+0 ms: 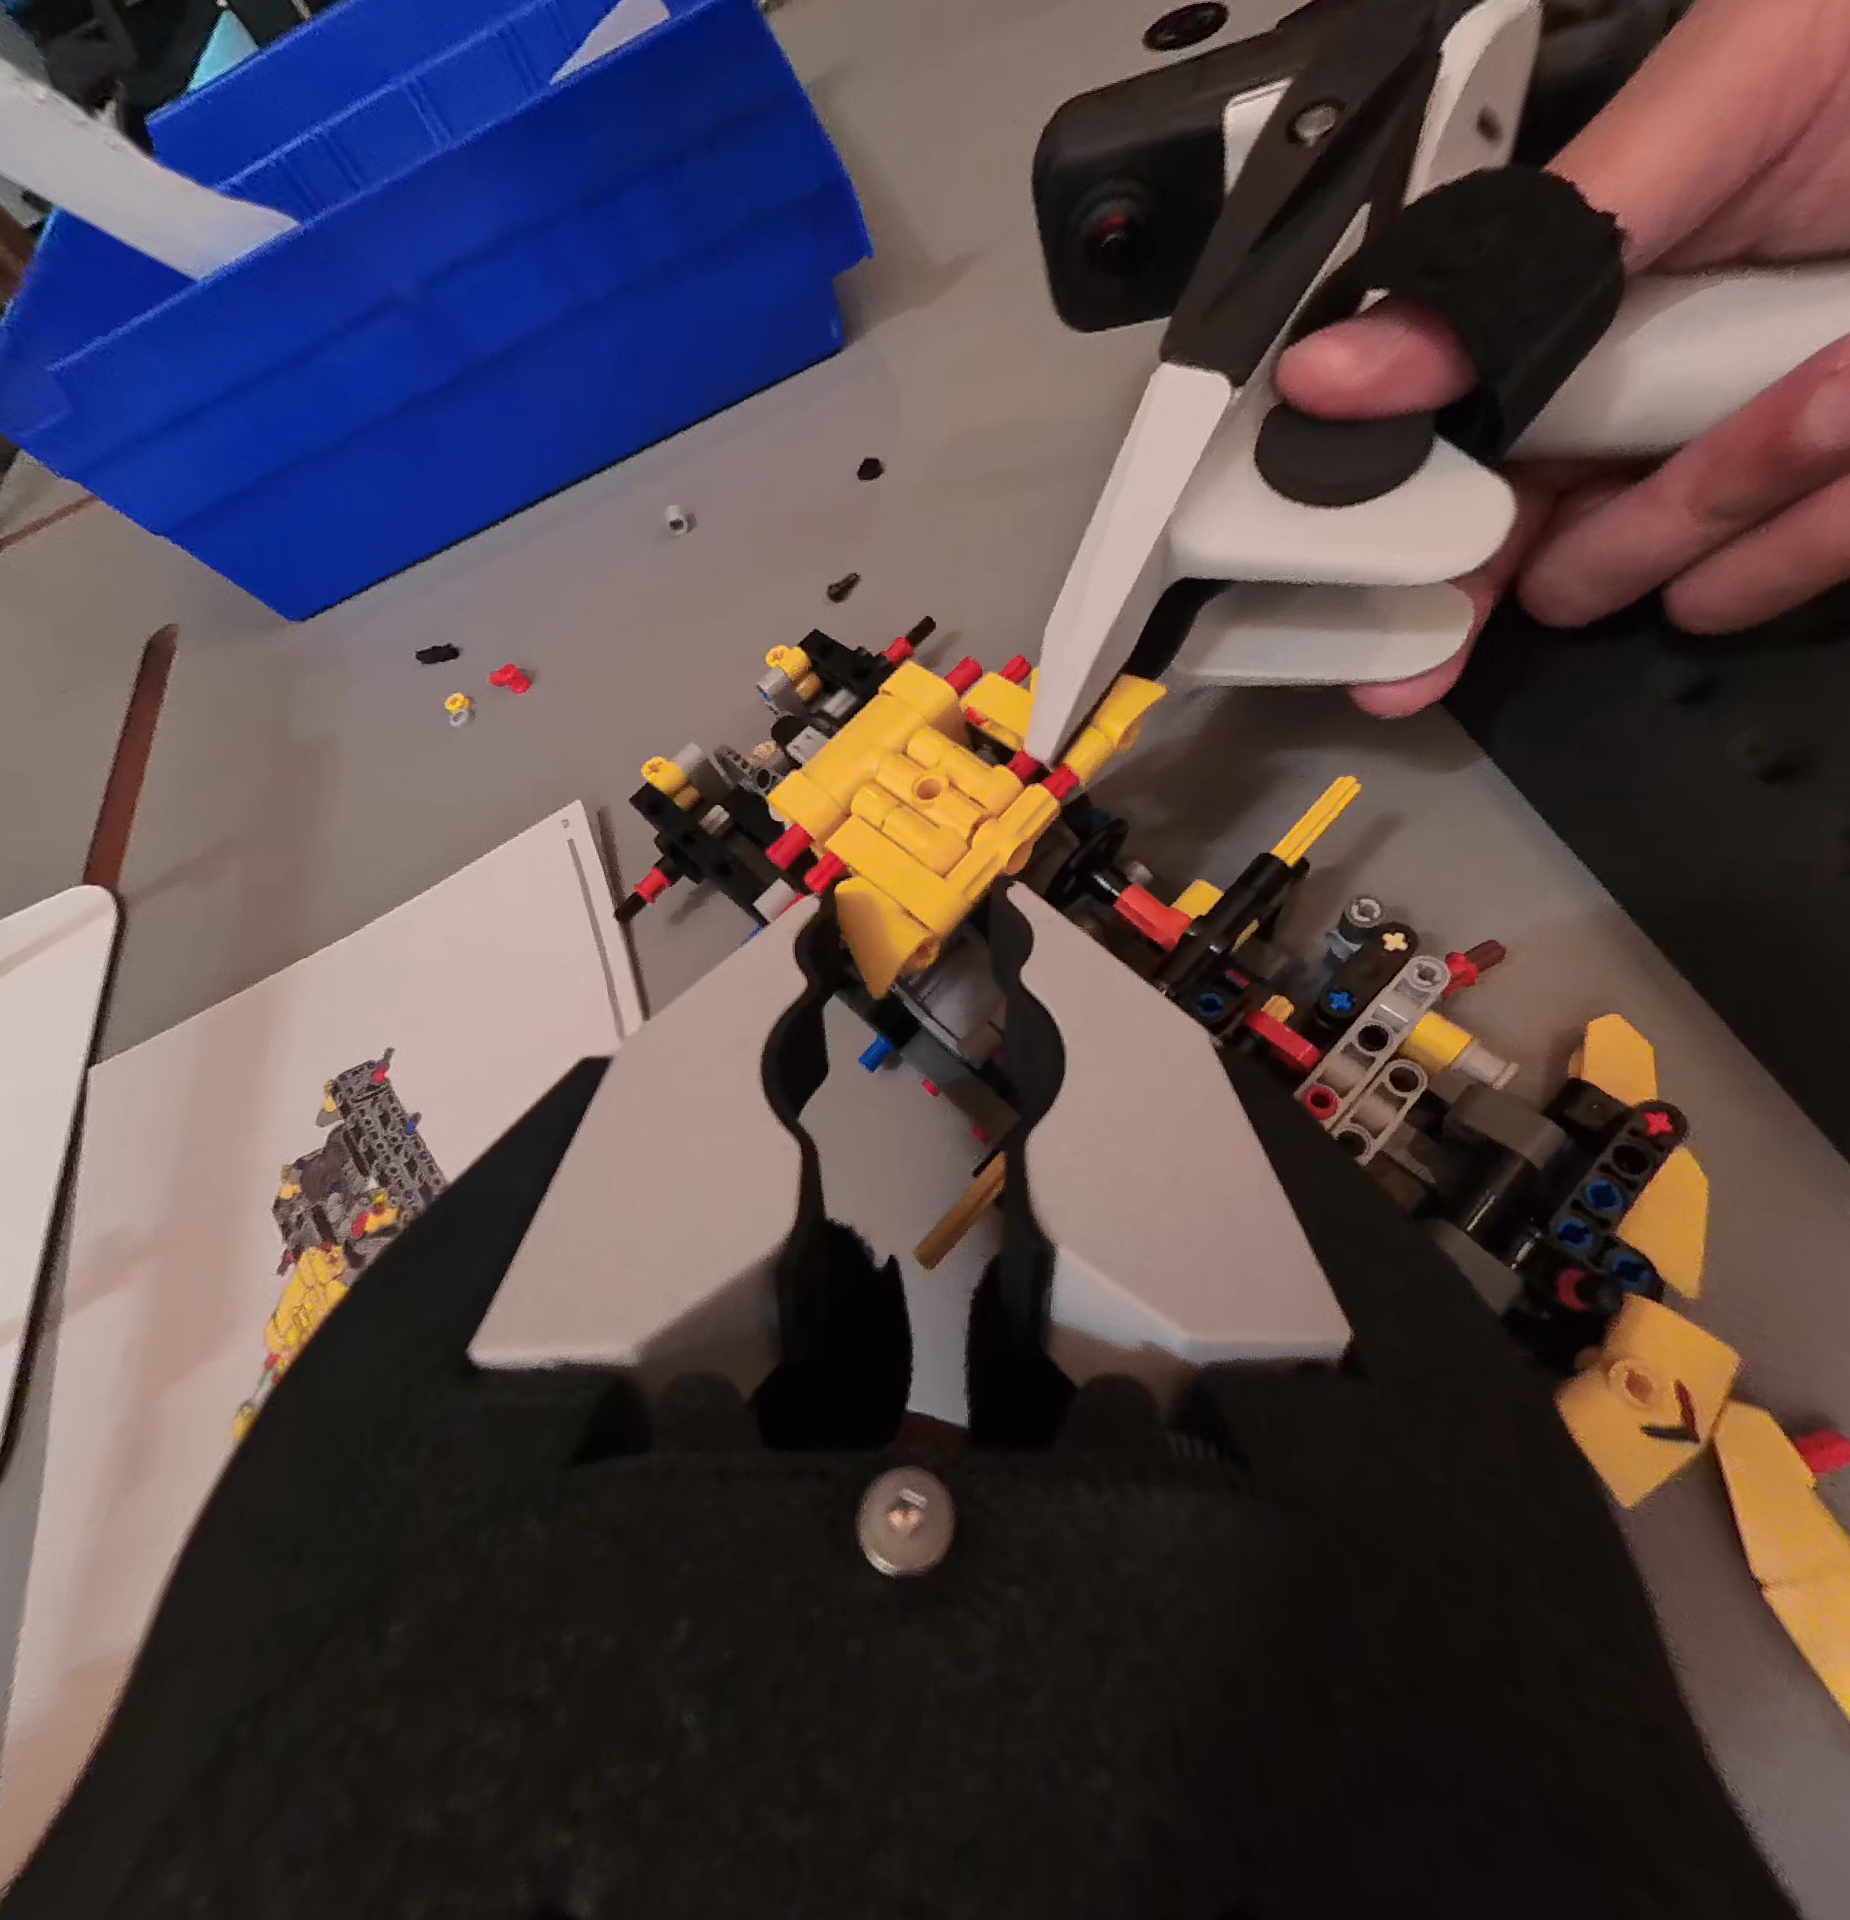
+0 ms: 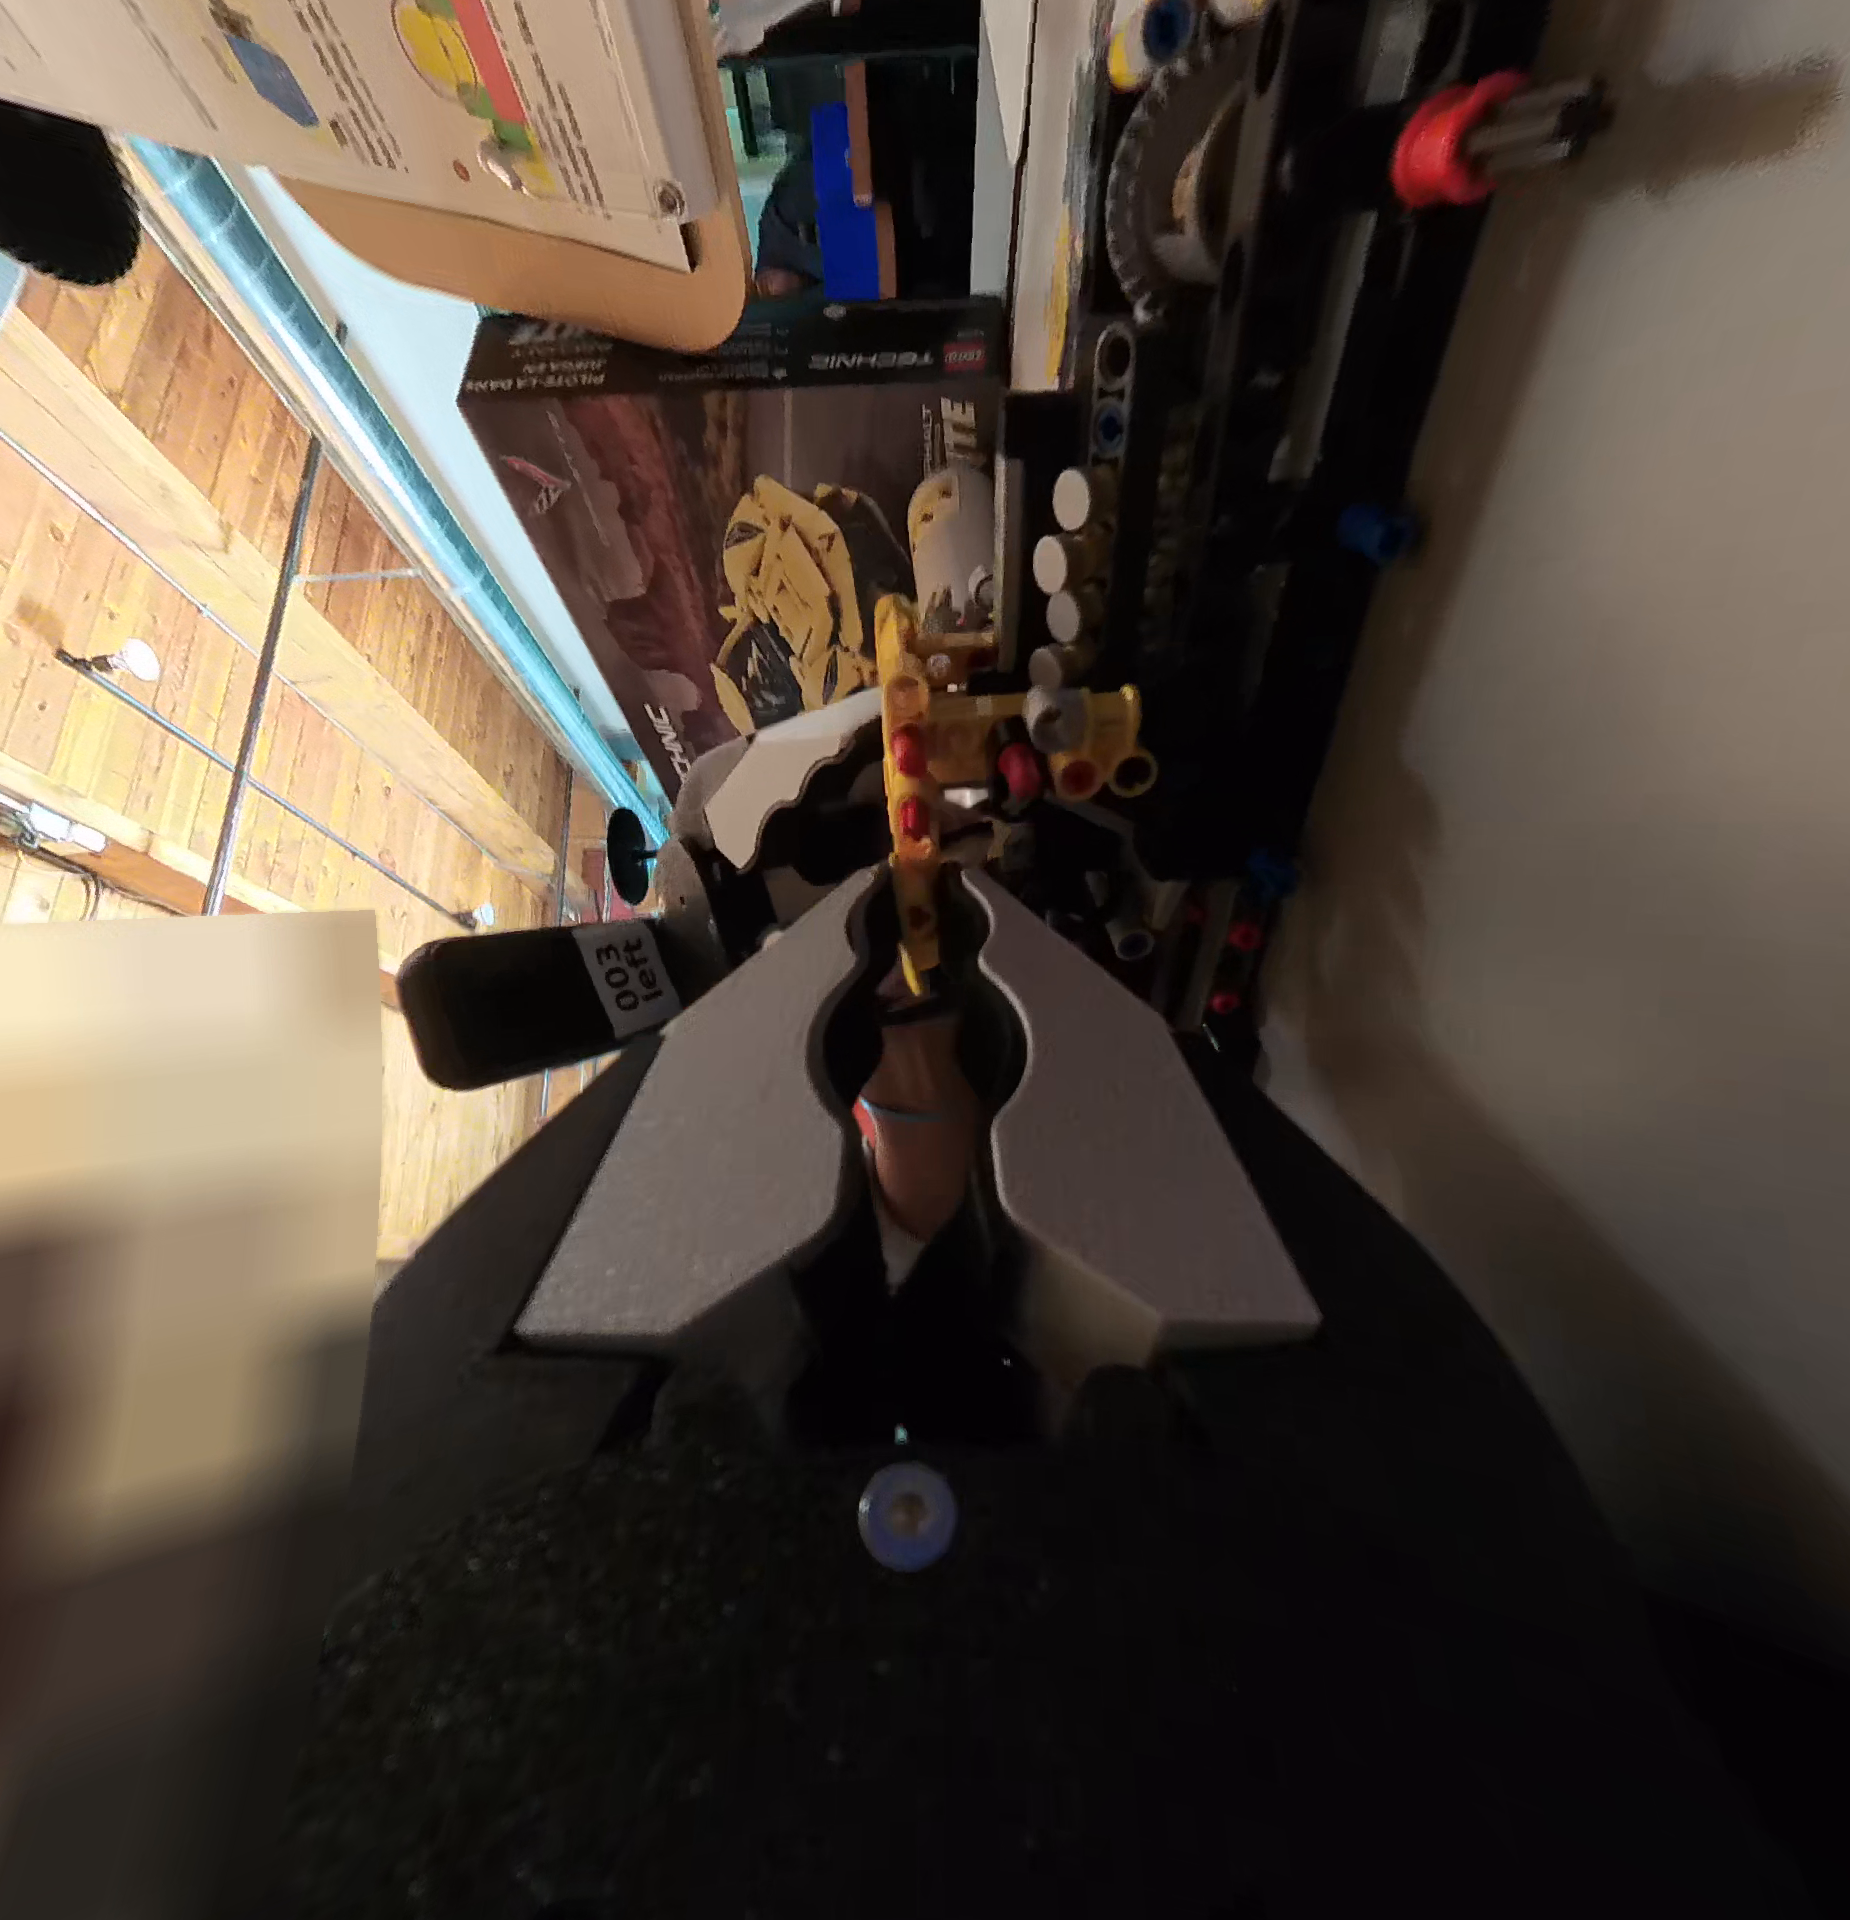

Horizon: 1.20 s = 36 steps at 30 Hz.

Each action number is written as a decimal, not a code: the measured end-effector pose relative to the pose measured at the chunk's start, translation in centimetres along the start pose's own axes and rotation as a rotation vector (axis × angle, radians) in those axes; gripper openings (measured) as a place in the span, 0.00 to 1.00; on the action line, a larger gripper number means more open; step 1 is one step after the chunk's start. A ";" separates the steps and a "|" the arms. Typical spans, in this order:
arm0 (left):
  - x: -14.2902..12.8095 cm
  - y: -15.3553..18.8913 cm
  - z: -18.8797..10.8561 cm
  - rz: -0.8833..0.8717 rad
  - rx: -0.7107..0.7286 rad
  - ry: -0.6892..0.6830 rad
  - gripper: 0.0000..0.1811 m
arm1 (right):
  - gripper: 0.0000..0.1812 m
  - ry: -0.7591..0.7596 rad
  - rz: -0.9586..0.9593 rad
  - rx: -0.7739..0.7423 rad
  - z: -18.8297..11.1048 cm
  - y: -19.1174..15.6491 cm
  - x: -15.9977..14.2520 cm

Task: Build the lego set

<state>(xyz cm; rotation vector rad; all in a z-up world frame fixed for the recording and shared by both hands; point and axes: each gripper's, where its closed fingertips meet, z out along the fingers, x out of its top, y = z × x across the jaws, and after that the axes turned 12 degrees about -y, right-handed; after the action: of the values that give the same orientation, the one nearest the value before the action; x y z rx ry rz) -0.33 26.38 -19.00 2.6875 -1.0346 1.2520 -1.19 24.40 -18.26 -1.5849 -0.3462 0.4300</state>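
Note:
A yellow block assembly with red pins (image 1: 921, 810) sits on top of the long black, grey and yellow car chassis (image 1: 1399, 1060) lying on the grey table. My left gripper (image 1: 905, 914) is shut on the near end of this yellow assembly. My right gripper (image 1: 1046, 727) comes down from the upper right and pinches its far edge. In the right wrist view the right gripper (image 2: 919, 904) is shut on a thin yellow beam with red pins (image 2: 905, 748). The left gripper (image 2: 786, 800) shows just behind it, and the dark chassis (image 2: 1264, 520) runs alongside.
A blue bin (image 1: 433, 312) stands at the back left. An open instruction booklet (image 1: 329, 1091) lies at the left. Small loose pieces (image 1: 510, 677) are scattered between them. Yellow panels (image 1: 1648, 1392) end the chassis at the right. The set's box (image 2: 713, 540) stands behind. A hand (image 1: 1731, 468) holds the right gripper.

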 end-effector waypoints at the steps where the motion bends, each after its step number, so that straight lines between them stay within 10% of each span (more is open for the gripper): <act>1: 0.0 0.0 0.1 -0.002 0.012 -0.011 0.16 | 0.03 0.018 -0.006 -0.011 0.0 0.0 0.0; 23: 0.2 0.5 0.2 0.022 0.003 -0.018 0.15 | 0.03 -0.053 -0.224 -0.155 -0.1 0.2 -0.5; 36: 0.0 0.4 0.0 0.008 -0.041 0.004 0.16 | 0.03 -0.099 -0.019 0.006 0.1 -0.1 -0.5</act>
<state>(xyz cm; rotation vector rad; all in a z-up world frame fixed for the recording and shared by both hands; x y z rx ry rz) -0.58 26.04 -19.10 2.6516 -1.0601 1.2234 -1.63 24.27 -18.18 -1.5561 -0.4350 0.4952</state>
